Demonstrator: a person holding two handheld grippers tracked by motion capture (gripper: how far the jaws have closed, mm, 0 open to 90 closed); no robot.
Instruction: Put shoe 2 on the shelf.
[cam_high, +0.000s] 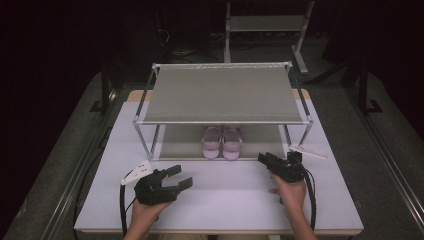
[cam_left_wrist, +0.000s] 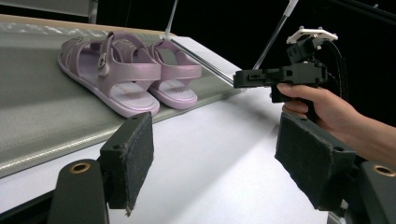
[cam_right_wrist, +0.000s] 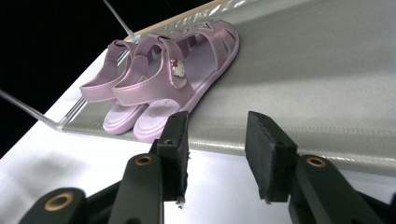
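A pair of pink sandals (cam_high: 222, 141) stands side by side on the lower shelf of a two-tier rack (cam_high: 222, 93), heels toward me. In the left gripper view the sandals (cam_left_wrist: 126, 74) lie ahead to the left; in the right gripper view the sandals (cam_right_wrist: 163, 84) lie just beyond the jaws. My left gripper (cam_high: 178, 176) rests open over the white table at front left, nothing between its pads (cam_left_wrist: 135, 163). My right gripper (cam_high: 265, 159) hovers just right of the sandals at the shelf's front edge, jaws apart and empty, fingertips (cam_right_wrist: 175, 149) short of the heels.
The white table (cam_high: 220, 200) carries the rack with its grey fabric shelves and thin metal posts (cam_high: 143, 137). A white tag-like plate (cam_high: 308, 151) lies by the rack's right front leg. Dark floor and a frame stand behind the table.
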